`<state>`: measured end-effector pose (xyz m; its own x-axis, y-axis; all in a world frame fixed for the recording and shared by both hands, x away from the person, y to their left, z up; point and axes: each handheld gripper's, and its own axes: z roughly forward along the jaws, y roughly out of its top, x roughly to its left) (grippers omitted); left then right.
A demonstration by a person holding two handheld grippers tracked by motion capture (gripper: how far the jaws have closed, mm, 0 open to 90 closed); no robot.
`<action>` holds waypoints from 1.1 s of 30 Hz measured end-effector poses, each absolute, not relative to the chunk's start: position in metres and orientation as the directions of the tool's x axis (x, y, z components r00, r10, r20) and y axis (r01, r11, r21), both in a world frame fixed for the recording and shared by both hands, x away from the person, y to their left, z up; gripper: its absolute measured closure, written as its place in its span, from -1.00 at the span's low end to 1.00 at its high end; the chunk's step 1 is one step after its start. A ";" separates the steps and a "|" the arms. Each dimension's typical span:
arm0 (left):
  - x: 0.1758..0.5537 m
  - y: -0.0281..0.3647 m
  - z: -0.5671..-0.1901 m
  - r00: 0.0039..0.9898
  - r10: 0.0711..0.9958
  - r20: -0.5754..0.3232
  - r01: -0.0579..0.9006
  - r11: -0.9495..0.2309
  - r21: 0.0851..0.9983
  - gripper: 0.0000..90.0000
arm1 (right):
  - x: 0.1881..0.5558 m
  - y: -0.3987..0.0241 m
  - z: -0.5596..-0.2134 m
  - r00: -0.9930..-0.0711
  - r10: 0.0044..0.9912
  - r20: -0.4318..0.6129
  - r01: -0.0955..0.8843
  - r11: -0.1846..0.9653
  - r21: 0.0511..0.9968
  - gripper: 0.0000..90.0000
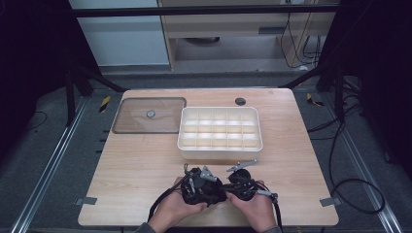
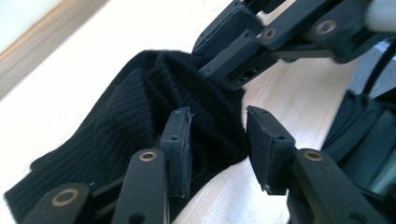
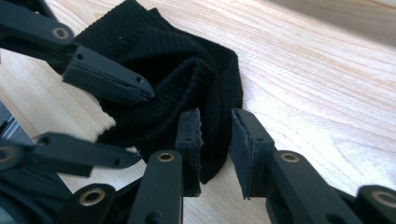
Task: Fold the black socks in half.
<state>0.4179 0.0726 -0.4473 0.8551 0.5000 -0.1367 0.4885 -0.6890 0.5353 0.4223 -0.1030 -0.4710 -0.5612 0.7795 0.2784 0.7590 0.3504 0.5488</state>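
the table (image 1: 145, 160) carries a tray (image 1: 220, 145) and a lid (image 1: 133, 121) at the back; near its front edge lies a black sock (image 1: 210, 190), bunched between both grippers. the step in hand looks like folding it. next calls for a firm pinch. the left gripper (image 2: 217, 140) and right gripper (image 3: 216, 140) stand partly spread, with cloth between the pads, unpressed.

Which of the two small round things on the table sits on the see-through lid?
The light grey round knob, on the brown-tinted transparent lid. The dark round disc lies on bare wood behind the white compartment tray.
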 end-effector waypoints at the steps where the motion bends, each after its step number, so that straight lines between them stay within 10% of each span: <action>1: 0.417 0.073 -0.446 0.855 0.499 -0.142 0.489 -0.683 0.542 0.33 | 0.422 -0.104 -0.470 -0.559 0.780 0.279 0.758 0.346 0.553 0.60; 16: 0.424 0.096 -0.415 0.814 0.581 -0.013 0.481 -0.661 0.575 0.14 | 0.417 -0.116 -0.453 -0.548 0.796 0.258 0.745 0.323 0.584 0.51; 33: 0.425 0.142 -0.420 0.735 0.678 0.013 0.549 -0.607 0.575 -0.80 | 0.416 -0.110 -0.425 -0.558 0.804 0.206 0.706 0.329 0.627 -0.09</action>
<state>0.4250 0.1423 -0.4197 0.7350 0.6779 0.0131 0.5492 -0.6066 0.5748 0.4163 -0.1099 -0.4254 -0.5575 0.8041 0.2064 0.7063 0.3287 0.6270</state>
